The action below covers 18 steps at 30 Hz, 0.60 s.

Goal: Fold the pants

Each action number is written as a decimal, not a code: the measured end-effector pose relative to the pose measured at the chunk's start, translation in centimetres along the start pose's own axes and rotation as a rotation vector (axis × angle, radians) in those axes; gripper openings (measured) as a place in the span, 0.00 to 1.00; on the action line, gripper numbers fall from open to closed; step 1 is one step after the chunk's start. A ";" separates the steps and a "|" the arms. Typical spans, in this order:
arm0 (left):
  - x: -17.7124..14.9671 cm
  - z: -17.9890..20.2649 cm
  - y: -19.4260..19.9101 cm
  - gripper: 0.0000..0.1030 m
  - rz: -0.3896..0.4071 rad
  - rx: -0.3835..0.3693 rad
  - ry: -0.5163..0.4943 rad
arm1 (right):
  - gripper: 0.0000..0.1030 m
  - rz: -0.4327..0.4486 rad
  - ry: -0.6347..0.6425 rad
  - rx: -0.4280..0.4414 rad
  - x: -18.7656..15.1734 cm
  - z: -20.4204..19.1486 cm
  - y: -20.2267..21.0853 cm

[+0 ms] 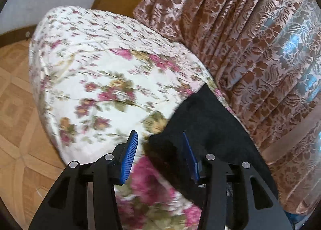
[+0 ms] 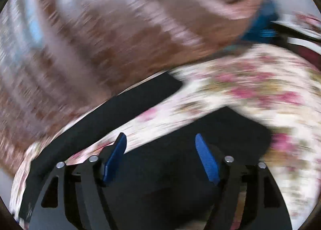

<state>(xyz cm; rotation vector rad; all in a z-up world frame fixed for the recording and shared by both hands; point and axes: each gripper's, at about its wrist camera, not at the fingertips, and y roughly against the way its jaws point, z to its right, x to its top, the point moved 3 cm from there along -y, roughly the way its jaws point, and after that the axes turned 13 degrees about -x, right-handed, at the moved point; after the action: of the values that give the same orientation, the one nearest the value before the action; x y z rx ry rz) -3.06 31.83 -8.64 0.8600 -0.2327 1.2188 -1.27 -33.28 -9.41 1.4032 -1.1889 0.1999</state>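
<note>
My left gripper (image 1: 160, 156) hung spread, pinching nothing, over the edge of the black pants (image 1: 202, 121); my right gripper (image 2: 160, 157) gaped wide too, above the pants (image 2: 176, 169) lying on the floral bedspread (image 1: 96, 73); beyond stood the brown patterned curtain (image 1: 250, 29), blurred in the right view.

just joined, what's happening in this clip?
A person with tongs in each hand is working on black pants spread on a bed with a flowered cover, beside a brown patterned curtain. The left tongs are open, hovering at an edge of the pants and gripping nothing. The right tongs are also open above the black cloth; that view is badly motion-blurred. Neither holds the pants right now, and how far the folding has gone is unclear.
</note>
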 end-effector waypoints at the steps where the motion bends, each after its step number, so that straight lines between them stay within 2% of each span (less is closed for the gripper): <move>1: -0.1 0.7 -0.5 0.52 -0.015 -0.013 -0.002 | 0.73 -0.041 0.034 0.034 -0.2 -2.0 -1.2; 2: -0.2 1.3 -1.0 0.63 -0.028 -0.014 -0.005 | 0.73 -0.067 0.057 0.053 -0.3 -3.7 -2.1; 3: -0.3 1.9 -1.4 0.67 -0.037 -0.009 -0.011 | 0.73 -0.096 0.080 0.077 -0.7 -5.6 -3.4; 6: -0.4 4.0 -2.7 0.67 -0.058 -0.011 -0.081 | 0.74 -0.128 0.144 0.092 -2.4 -8.9 -6.2; 8: -0.3 4.8 -3.2 0.67 -0.064 -0.005 -0.109 | 0.75 -0.169 0.232 0.019 -4.4 -10.1 -8.5; 11: 0.9 5.7 -3.0 0.67 -0.034 -0.008 -0.137 | 0.81 -0.142 0.269 0.003 -4.8 -10.6 -8.1; 14: 3.0 6.5 -2.1 0.68 0.087 0.013 -0.174 | 0.82 -0.144 0.254 0.016 -4.9 -10.1 -8.4; 16: 4.2 6.9 -2.6 0.73 0.093 0.007 -0.187 | 0.82 -0.144 0.255 0.014 -5.0 -9.9 -8.2; 18: 5.2 7.3 -4.0 0.73 0.059 0.004 -0.195 | 0.83 -0.140 0.261 0.008 -4.9 -10.3 -8.3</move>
<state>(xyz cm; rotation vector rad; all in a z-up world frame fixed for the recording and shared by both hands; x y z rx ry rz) 4.45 30.25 -2.48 0.9817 -0.4155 1.1906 7.76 -24.36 -15.58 1.4139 -0.8731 0.2801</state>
